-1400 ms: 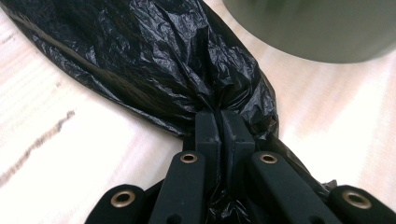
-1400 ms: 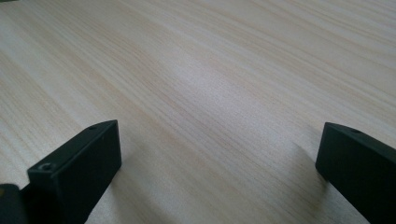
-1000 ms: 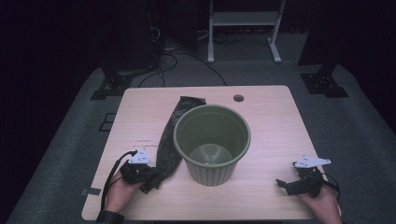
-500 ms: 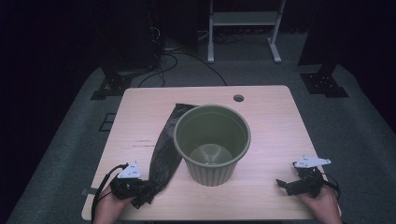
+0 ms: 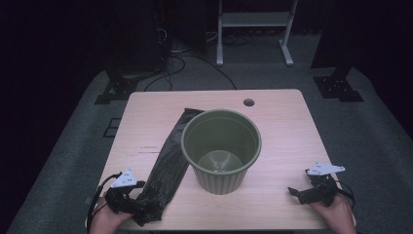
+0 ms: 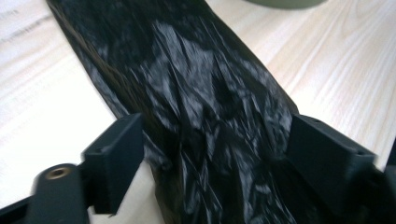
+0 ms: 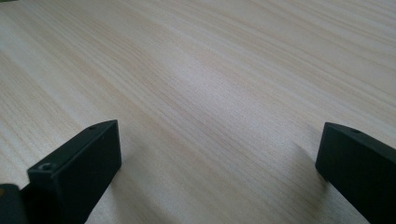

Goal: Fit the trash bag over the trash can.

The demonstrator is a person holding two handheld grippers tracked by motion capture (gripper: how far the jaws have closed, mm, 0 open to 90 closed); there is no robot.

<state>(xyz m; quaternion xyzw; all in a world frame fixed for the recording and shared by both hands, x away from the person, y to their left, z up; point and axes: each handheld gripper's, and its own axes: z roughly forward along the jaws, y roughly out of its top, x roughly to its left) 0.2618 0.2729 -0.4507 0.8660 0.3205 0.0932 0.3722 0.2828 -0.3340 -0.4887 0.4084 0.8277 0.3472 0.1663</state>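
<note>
- Between the fingers of the left gripper [image 6: 205,163], a long, crinkled black plastic bag [image 6: 196,107] is lying flat on the pale wooden desk [image 5: 287,126]; the fingers are standing spread on either side of its near end, not yet pinching it.
- From those fingers the bag's long axis is running away and slightly rightward, its far end reaching beside and behind the ribbed, olive-green round plastic bin [image 5: 221,146], which is standing upright and empty just to the right.
- Being already astride the bag, the left gripper is the nearer one; any closing move is likely turning on squeezing across the bag's width here.
- Over at the right, well apart from bag and bin, the right gripper [image 5: 311,192] is resting on bare desk with its fingers wide apart, holding nothing.
- Glossy wrinkles are catching the light along the bag, which is looking thin, limp and folded into a strip.
</note>
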